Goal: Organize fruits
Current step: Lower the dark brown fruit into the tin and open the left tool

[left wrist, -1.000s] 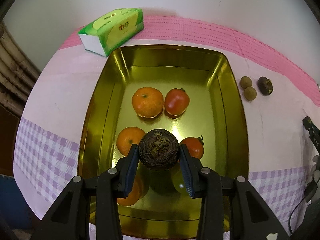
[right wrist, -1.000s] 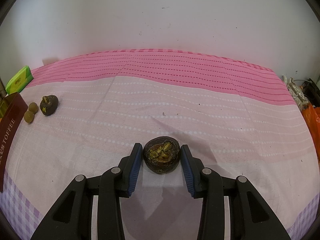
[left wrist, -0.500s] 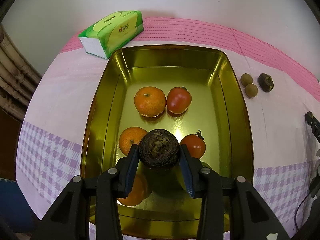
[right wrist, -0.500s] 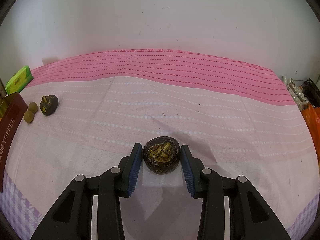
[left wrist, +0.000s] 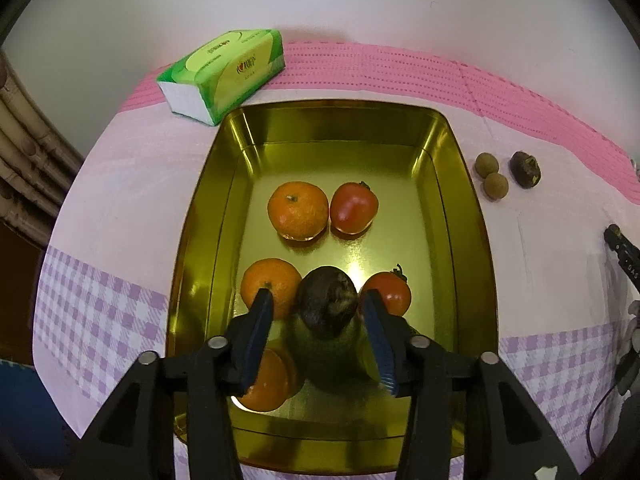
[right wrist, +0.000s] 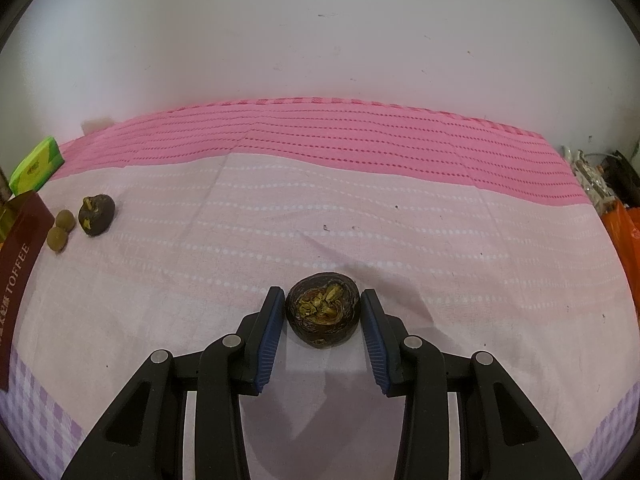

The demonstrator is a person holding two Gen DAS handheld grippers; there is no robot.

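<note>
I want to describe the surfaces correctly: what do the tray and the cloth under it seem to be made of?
The tray looks like thin pressed metal with a glossy gold finish: its floor mirrors the oranges and the lamp glare. The cloth looks like woven fabric, matte, with pink stripes, rows of small holes and a lilac check near the edge; cotton or a blend, I cannot tell.

Near-left orange [left wrist: 264, 380] half hidden behind left gripper's finger. Toffee box [right wrist: 16, 280] cut off at left edge; small print unreadable.
</note>
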